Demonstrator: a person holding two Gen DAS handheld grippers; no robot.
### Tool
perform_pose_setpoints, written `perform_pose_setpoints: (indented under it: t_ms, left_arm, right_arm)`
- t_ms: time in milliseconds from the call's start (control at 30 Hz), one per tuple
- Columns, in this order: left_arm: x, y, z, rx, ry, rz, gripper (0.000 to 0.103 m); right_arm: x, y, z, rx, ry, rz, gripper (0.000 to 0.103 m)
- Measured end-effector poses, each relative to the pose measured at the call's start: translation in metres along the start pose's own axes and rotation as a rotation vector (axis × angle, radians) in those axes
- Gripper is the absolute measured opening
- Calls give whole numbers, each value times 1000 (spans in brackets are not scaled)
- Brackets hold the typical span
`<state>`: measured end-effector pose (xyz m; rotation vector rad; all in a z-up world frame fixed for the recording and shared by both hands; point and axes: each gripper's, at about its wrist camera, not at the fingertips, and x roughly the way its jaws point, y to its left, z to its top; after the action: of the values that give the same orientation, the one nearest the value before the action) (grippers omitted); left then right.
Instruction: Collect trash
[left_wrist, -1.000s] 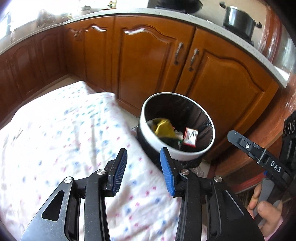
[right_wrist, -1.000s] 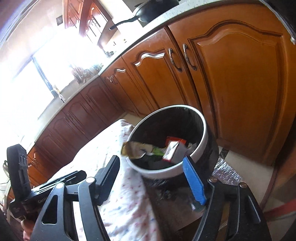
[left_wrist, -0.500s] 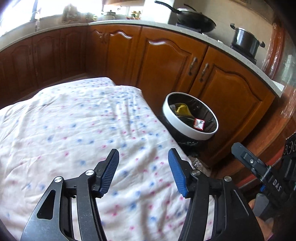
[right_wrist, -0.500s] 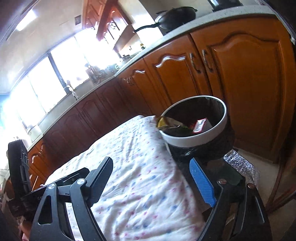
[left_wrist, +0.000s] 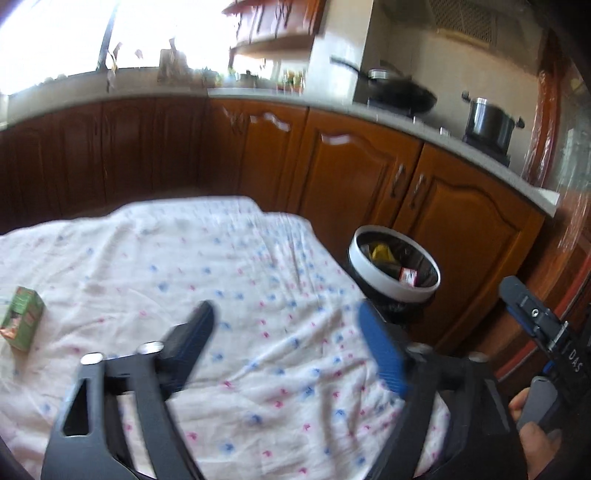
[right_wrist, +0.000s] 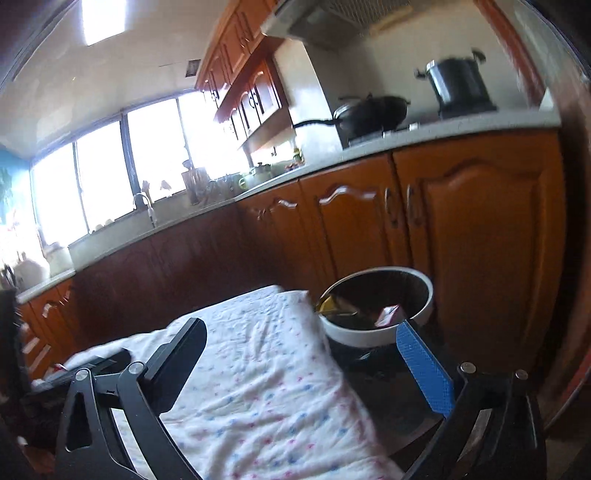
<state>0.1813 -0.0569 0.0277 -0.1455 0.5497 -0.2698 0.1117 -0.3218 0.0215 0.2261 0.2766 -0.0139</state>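
A round bin with a white rim (left_wrist: 373, 278) stands on the floor at the table's far right corner, holding yellow and red wrappers. It also shows in the right wrist view (right_wrist: 421, 310). A small green carton (left_wrist: 21, 322) lies on the dotted tablecloth (left_wrist: 229, 280) at the far left. My left gripper (left_wrist: 286, 326) is open and empty above the cloth. My right gripper (right_wrist: 303, 345) is open and empty, raised over the table's right edge beside the bin.
Brown kitchen cabinets (left_wrist: 369, 184) run behind the table and bin. A wok (left_wrist: 399, 96) and a pot (left_wrist: 487, 120) sit on the counter. The other gripper's handle and a hand (left_wrist: 535, 424) show at the lower right of the left wrist view.
Both grippers have pulled back and up from the bin, which now looks smaller and farther. The left gripper has opened wider. The green carton has come into view at the left.
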Motion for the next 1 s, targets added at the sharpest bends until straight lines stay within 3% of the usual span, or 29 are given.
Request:
perform_pose_setpoints:
  t_ms: [67,200,533,1000]
  left_arm:
    - [-11,2,-5,-3,-61,19,103]
    - [-18,1,-18,38,-106,71,103]
    - [-20,1,-48,91,-92,122,103]
    - [-34,10,-61,106,-108,193,103]
  right_arm:
    - [0,-1,-7,0,6,-5,103]
    - [1,0,-22,-10,27,-2,103]
    - [-9,13,-42,-52,41,24,103]
    - [-13,26,-46,-75,36,51,103]
